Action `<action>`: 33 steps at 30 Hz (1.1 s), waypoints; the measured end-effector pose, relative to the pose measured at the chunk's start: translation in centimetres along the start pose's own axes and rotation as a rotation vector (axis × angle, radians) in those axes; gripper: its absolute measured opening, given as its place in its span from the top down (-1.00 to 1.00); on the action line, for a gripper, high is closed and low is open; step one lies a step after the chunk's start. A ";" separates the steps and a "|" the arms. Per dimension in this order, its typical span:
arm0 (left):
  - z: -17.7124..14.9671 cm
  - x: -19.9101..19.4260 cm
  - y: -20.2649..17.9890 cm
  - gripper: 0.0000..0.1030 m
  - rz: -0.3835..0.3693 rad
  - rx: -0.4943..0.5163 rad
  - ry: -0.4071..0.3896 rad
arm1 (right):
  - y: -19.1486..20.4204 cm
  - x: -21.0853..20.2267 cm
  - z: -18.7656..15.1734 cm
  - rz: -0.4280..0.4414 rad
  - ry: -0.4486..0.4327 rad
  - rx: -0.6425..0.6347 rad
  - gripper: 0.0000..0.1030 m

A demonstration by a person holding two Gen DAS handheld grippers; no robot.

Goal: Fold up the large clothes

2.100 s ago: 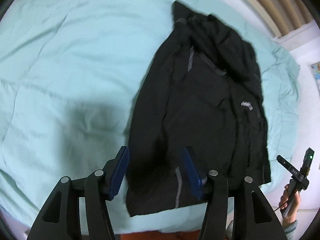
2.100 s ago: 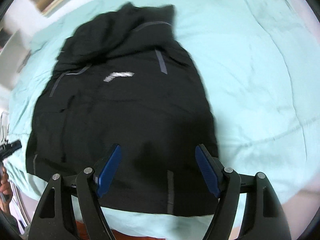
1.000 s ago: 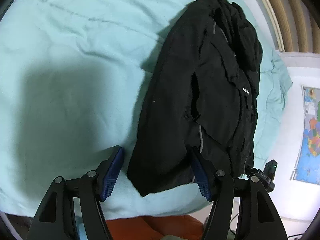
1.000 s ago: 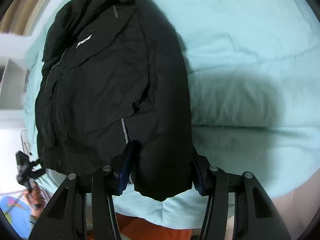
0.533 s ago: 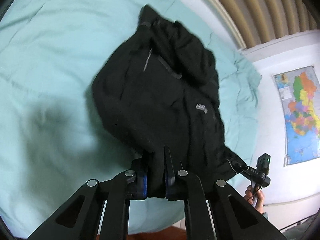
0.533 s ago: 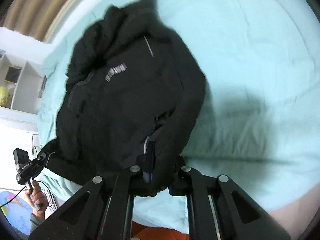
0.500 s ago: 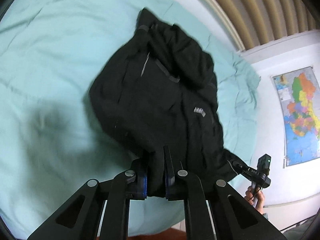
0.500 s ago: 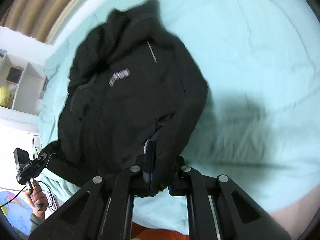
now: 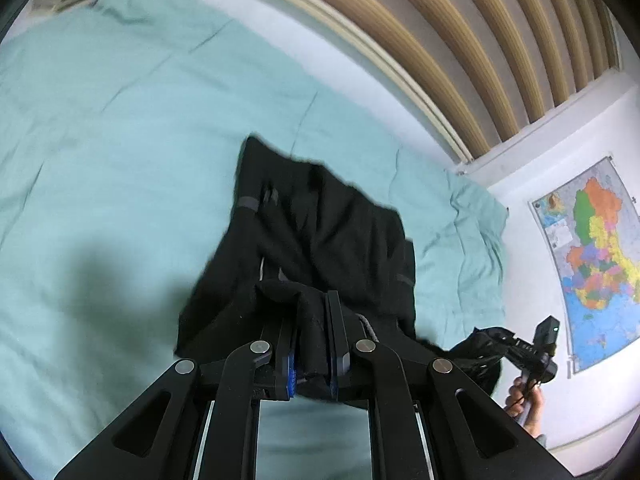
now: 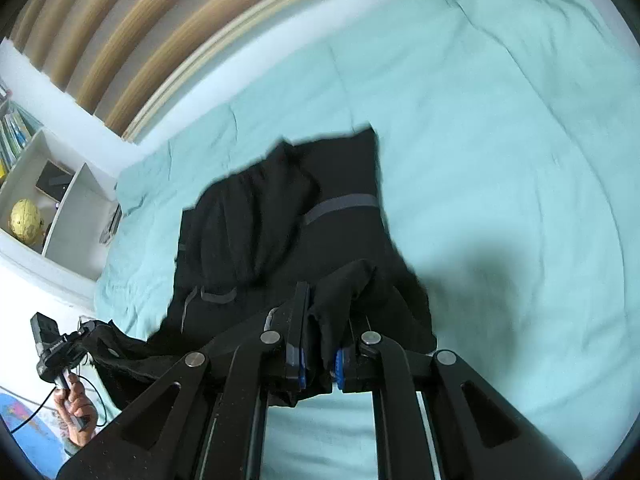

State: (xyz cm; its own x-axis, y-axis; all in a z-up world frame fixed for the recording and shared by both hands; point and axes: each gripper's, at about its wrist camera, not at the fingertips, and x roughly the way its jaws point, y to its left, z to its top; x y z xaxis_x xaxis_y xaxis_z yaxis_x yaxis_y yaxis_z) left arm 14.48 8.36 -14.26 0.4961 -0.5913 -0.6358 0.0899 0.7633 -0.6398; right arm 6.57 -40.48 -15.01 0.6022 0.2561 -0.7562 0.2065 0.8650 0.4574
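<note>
A black jacket [image 9: 320,240] with grey reflective strips lies on a mint green bed cover [image 9: 100,140]. My left gripper [image 9: 314,344] is shut on one bottom corner of the jacket and holds it lifted, folded up over the body. My right gripper [image 10: 318,336] is shut on the other bottom corner of the jacket [image 10: 288,216], also lifted. The right gripper shows at the right edge of the left wrist view [image 9: 516,350], with hem cloth hanging from it. The left gripper shows at the left of the right wrist view [image 10: 76,344].
A slatted wooden headboard [image 9: 460,40] runs along the far side of the bed. A map [image 9: 592,256] hangs on the white wall. A white shelf with a yellow globe [image 10: 26,216] stands beside the bed. The bed cover [image 10: 520,160] spreads wide around the jacket.
Both grippers closed on the jacket's bottom hem corners, then lifted and carried them toward the collar end. The jacket now looks shorter, its lower part doubling over.
</note>
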 end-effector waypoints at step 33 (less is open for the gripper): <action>19.5 25.4 5.1 0.44 0.208 0.027 0.227 | -3.5 26.7 19.7 -0.103 0.157 0.163 -0.05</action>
State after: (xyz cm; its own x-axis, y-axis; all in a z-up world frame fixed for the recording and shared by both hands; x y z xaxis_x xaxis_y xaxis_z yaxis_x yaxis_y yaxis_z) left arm 44.37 2.25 -25.27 0.3007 -0.4627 -0.8339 0.0316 0.8788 -0.4762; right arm 37.10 -45.18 -27.56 0.4474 0.2453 -0.8600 0.3899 0.8119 0.4344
